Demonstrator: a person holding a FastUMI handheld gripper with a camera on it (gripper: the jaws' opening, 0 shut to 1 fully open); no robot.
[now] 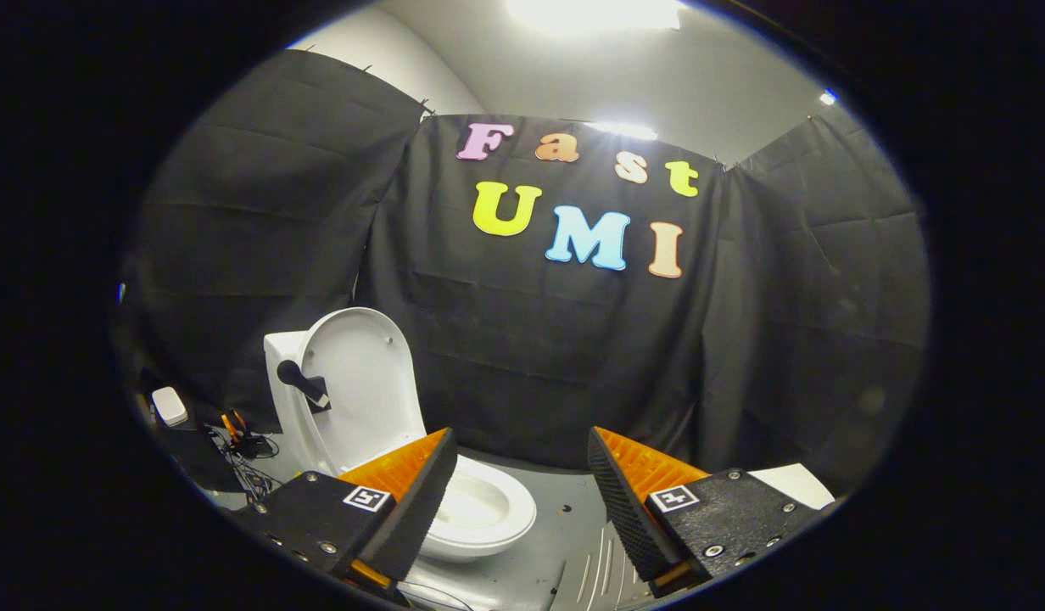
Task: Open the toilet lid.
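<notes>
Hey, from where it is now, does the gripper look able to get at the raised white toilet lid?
Probably yes. The gripper is open and holds nothing, and the raised white toilet lid stands upright beyond its left finger, with nothing visible between them.

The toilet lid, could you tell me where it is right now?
The toilet lid stands raised against the tank, above the bowl, beyond the left finger of the open gripper.

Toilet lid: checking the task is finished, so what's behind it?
The raised toilet lid leans against the white tank; most of the tank is hidden. The gripper jaws hang open.
</notes>
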